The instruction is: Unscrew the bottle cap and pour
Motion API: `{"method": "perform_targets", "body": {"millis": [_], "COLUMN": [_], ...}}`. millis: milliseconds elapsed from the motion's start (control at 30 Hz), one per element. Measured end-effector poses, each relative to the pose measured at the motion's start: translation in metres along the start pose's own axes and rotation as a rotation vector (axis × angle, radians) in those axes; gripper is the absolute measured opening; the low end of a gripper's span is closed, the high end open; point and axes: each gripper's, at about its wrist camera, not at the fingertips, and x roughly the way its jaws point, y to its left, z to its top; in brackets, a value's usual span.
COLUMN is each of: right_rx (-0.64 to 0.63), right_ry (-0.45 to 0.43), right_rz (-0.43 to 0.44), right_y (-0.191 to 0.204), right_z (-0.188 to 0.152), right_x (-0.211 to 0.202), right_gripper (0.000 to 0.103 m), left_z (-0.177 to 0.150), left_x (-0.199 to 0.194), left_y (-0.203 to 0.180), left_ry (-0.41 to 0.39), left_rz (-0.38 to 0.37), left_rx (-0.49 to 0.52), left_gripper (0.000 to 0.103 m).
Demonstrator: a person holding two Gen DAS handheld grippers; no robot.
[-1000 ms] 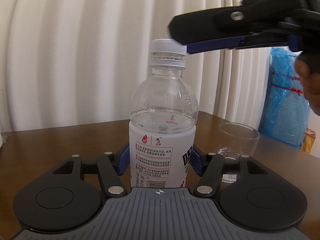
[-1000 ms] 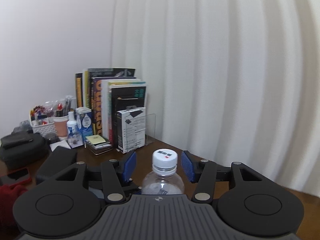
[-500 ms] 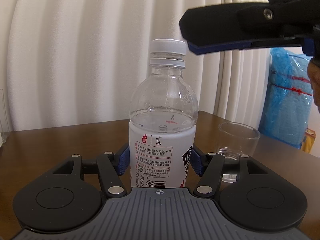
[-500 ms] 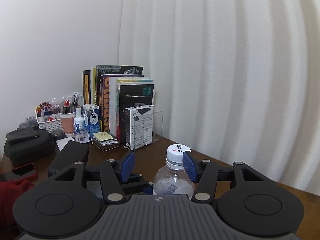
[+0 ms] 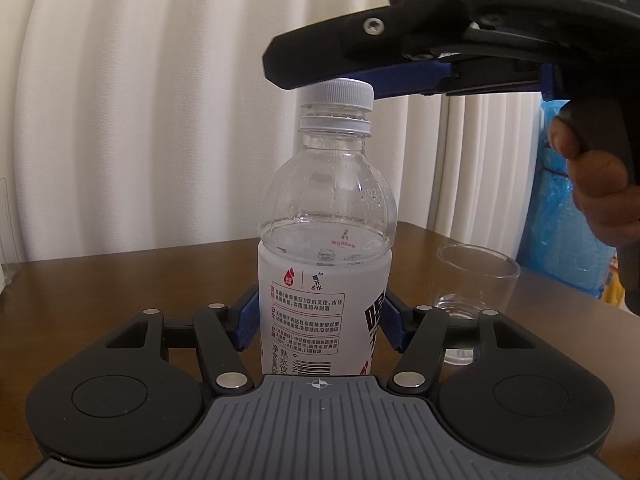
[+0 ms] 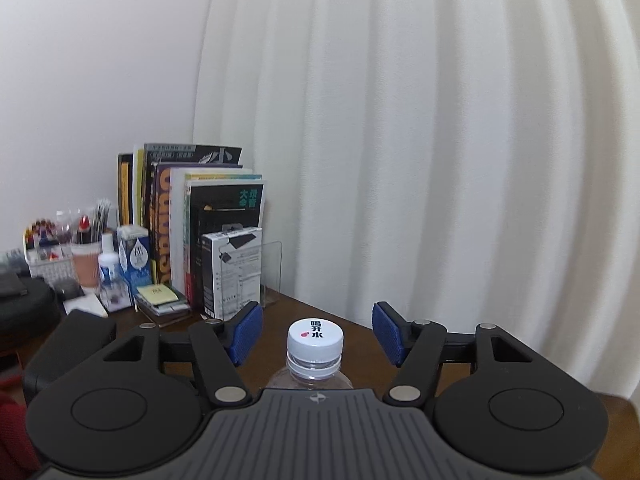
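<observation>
Your left gripper (image 5: 320,322) is clamped on the bottle (image 5: 325,248), its blue pads (image 5: 245,322) pressed against the white label on either side of the lower body. The bottle stands upright on the brown table (image 5: 120,280), dead centre between the fingers and directly ahead of the left wrist camera. Its upper part is clear and the waterline sits just above the label.

The white cap (image 5: 338,94) is on the neck of the bottle, with its ring below it. Your right gripper (image 6: 318,334) comes in from the right and sits at cap height, its fingers spread wide apart. From the right wrist camera the cap (image 6: 315,338) lies between the two blue pads (image 6: 246,332), with clear gaps on both sides, so neither pad touches it. From the left wrist camera one black finger (image 5: 340,56) of that gripper crosses just above and in front of the cap's top edge; whether it touches there, you cannot tell.

A clear glass (image 5: 476,284) stands on the table just to the right of your left gripper, a little beyond its right finger and near the bottle.

Ahead and to the left of your right gripper, a row of books (image 6: 192,220) stands at the far side of the table against the wall.
</observation>
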Motion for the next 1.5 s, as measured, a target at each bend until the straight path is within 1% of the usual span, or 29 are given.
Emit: {"method": "perform_targets", "body": {"millis": [100, 167, 200, 267, 333, 500, 533, 700, 733, 800, 867, 900, 967, 1033, 1167, 1200, 1267, 1300, 1333, 1367, 1400, 1433, 1500], "right_rx": [0.027, 0.031, 0.033, 0.041, 0.045, 0.036, 0.036, 0.024, 0.008, -0.009, -0.037, -0.040, -0.032, -0.033, -0.053, -0.054, -0.063, -0.067, -0.068, -0.066, -0.062, -0.050, -0.040], "right_ry": [0.003, 0.003, 0.002, 0.001, 0.005, 0.007, 0.009, 0.027, 0.036, 0.046, 0.064, 0.069, 0.084, 0.089, 0.077, 0.075, 0.066, 0.062, 0.061, 0.059, 0.058, 0.052, 0.028], "right_rz": [0.008, -0.003, -0.007, -0.015, -0.015, -0.024, -0.020, 0.040, 0.077, 0.116, 0.176, 0.195, 0.259, 0.295, 0.303, 0.298, 0.270, 0.253, 0.237, 0.216, 0.200, 0.165, 0.091], "right_y": [-0.001, 0.000, 0.000, 0.002, 0.003, 0.005, 0.004, -0.007, -0.012, -0.016, -0.024, -0.026, -0.035, -0.039, -0.037, -0.036, -0.031, -0.028, -0.027, -0.025, -0.024, -0.022, -0.017], "right_z": [-0.001, -0.002, -0.003, -0.004, -0.004, -0.005, -0.006, -0.004, -0.003, -0.001, 0.002, 0.003, 0.006, 0.007, 0.007, 0.007, 0.006, 0.005, 0.005, 0.004, 0.004, 0.004, 0.003], "right_x": [0.003, 0.004, 0.004, 0.005, 0.006, 0.008, 0.008, 0.008, 0.009, 0.010, 0.011, 0.012, 0.015, 0.017, 0.017, 0.017, 0.016, 0.015, 0.015, 0.014, 0.014, 0.012, 0.007], "right_gripper": [0.056, 0.052, 0.045, 0.044, 0.039, 0.038, 0.036, 0.032, 0.032, 0.032, 0.032, 0.032, 0.032, 0.032, 0.032, 0.033, 0.040, 0.051, 0.058, 0.059, 0.063, 0.068, 0.072], "left_z": [0.000, 0.001, 0.001, 0.000, -0.001, -0.002, -0.001, 0.000, 0.000, 0.001, 0.000, 0.000, 0.001, 0.001, 0.001, 0.001, 0.002, 0.001, 0.002, 0.001, 0.001, 0.001, 0.001], "left_x": [0.000, -0.001, -0.001, 0.000, 0.000, 0.000, 0.000, -0.001, -0.001, -0.001, -0.002, -0.001, -0.001, -0.001, -0.001, -0.001, -0.001, 0.000, 0.000, 0.000, 0.000, 0.000, 0.001], "left_y": [-0.001, -0.002, -0.002, -0.004, -0.005, -0.007, -0.007, -0.006, -0.007, -0.005, -0.005, -0.005, -0.004, -0.004, -0.004, -0.004, -0.004, -0.004, -0.005, -0.005, -0.005, -0.005, -0.005], "left_ry": [0.000, 0.000, 0.001, 0.004, 0.007, 0.007, 0.008, 0.010, 0.010, 0.010, 0.010, 0.010, 0.011, 0.011, 0.012, 0.012, 0.012, 0.013, 0.013, 0.013, 0.013, 0.013, 0.013], "left_rz": [0.001, 0.002, 0.003, 0.005, 0.006, 0.007, 0.006, 0.003, 0.003, 0.003, 0.001, 0.001, 0.000, 0.000, 0.003, 0.003, 0.003, 0.003, 0.003, 0.003, 0.003, 0.003, 0.003], "left_rx": [0.001, 0.002, 0.002, 0.002, 0.002, 0.003, 0.004, 0.006, 0.008, 0.011, 0.012, 0.011, 0.012, 0.012, 0.014, 0.015, 0.013, 0.012, 0.013, 0.013, 0.013, 0.013, 0.012], "left_gripper": [0.061, 0.061, 0.061, 0.061, 0.061, 0.060, 0.060, 0.060, 0.060, 0.060, 0.060, 0.060, 0.060, 0.060, 0.060, 0.060, 0.060, 0.060, 0.060, 0.060, 0.060, 0.060, 0.060]}}
